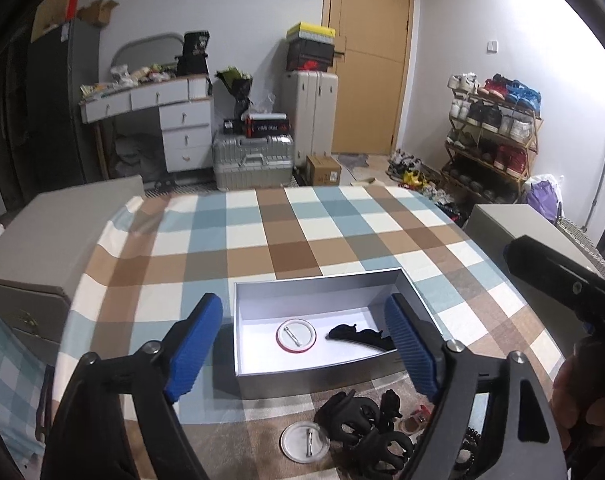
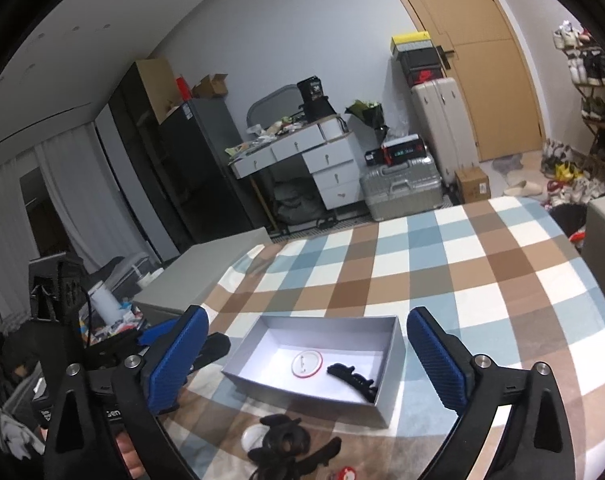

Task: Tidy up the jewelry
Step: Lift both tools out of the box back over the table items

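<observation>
Both your left gripper (image 1: 302, 344) and right gripper (image 2: 306, 360) gape empty; reaching together, they could knock the box (image 1: 322, 284) off the table's near edge.

A lived-in room of a home. Shown by a loaded shoe rack (image 1: 494, 136), stacked suitcases (image 1: 254, 160), a cluttered dresser (image 1: 154, 100), a checked tablecloth (image 1: 286, 232).

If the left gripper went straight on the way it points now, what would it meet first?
Most likely the grey box. The open left gripper aims down at its inside, where a round badge and a black hair clip lie; the badge looks nearest the line, though depth is unclear.
</observation>
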`<state>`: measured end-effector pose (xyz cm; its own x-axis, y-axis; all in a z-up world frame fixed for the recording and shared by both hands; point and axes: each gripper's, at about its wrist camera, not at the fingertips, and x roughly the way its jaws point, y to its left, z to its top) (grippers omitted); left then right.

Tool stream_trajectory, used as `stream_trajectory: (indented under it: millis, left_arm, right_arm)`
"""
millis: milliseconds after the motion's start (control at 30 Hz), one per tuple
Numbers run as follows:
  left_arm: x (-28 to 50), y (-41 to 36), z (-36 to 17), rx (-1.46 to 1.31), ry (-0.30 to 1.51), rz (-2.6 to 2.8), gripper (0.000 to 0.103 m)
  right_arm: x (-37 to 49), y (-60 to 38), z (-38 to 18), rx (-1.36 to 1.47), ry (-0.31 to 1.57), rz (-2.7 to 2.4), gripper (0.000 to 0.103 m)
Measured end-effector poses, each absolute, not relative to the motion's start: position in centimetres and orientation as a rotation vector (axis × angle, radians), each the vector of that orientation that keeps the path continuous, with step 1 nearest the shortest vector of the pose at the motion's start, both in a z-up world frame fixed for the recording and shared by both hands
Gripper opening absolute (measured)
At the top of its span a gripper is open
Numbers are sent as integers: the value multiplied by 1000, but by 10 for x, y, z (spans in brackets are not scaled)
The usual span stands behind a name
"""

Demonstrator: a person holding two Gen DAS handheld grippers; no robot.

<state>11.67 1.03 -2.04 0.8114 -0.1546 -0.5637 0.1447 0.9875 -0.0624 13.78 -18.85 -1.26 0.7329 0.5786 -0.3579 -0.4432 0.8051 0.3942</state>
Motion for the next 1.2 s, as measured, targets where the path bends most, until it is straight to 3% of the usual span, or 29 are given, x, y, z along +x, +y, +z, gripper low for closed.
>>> stream_trajectory:
  millis: [167, 433, 833, 1200]
  left_arm:
    - [104, 10, -17, -24, 577, -141, 87]
    - [78, 12, -26, -61, 562, -121, 100]
    - [42, -5, -56, -81, 627, -194, 102]
    - [20, -40, -84, -39, 724, -316, 102]
  right_arm:
    - [118, -191, -8, 258, 464, 568, 103]
    - [82, -197, -16, 202, 424, 554, 103]
    - [42, -214, -54, 137, 443, 452, 103]
    - [31, -238, -99, 146, 609, 392, 103]
